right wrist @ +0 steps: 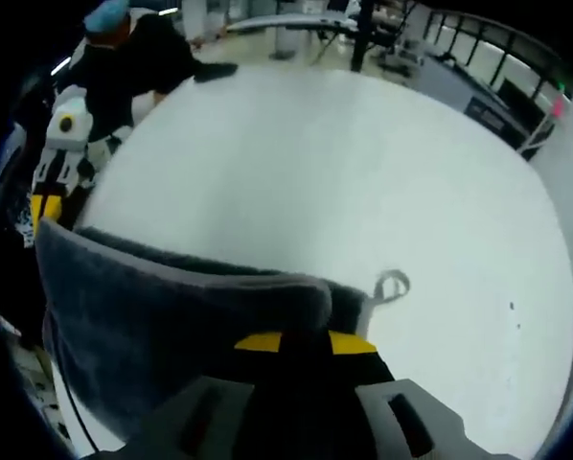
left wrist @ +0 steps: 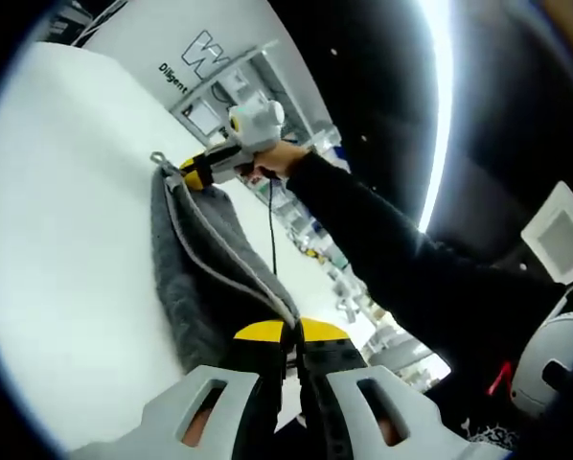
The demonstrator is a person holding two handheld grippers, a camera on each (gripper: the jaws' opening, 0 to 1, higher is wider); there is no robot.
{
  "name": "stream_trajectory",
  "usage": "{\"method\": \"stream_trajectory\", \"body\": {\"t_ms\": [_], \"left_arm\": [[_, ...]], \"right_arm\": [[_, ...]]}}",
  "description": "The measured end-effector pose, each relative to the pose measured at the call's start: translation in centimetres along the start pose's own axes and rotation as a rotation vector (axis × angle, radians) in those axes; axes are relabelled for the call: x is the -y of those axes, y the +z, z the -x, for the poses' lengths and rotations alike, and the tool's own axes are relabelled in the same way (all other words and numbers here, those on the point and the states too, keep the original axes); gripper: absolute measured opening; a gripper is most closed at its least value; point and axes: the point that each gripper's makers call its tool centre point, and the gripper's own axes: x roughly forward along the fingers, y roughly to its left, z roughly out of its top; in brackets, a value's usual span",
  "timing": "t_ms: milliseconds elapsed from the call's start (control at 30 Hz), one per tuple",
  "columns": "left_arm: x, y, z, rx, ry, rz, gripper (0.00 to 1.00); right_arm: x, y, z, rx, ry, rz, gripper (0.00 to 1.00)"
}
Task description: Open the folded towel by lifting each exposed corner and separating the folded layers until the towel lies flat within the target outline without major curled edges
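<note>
Two grippers, the left gripper (left wrist: pixel 291 335) and right gripper (right wrist: pixel 306 343), pinch opposite corners of the grey towel (left wrist: pixel 195 254), held above the white tabletop (left wrist: pixel 66 211); they should pull apart evenly and lower it flat.

Dark grey towel (left wrist: pixel 198 264) with paler grey edging, white table (right wrist: pixel 363 182), yellow-tipped black fingers (left wrist: pixel 260 337)

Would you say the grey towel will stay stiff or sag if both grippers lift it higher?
Probably sag: the towel hangs in soft folds between the left gripper and right gripper. Its plush pile suggests a secure grip and little slipping.
</note>
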Motion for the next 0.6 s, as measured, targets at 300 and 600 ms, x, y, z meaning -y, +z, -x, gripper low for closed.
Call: {"method": "stream_trajectory", "body": {"t_ms": [300, 600], "left_arm": [[0.0, -0.1, -0.1, -0.005, 0.0, 0.01, 0.01], [0.3, -0.2, -0.3, -0.008, -0.001, 0.004, 0.01]], "right_arm": [[-0.1, 0.4, 1.2, 0.011, -0.038, 0.029, 0.02], [-0.2, 0.5, 2.1, 0.051, -0.049, 0.022, 0.0]]}}
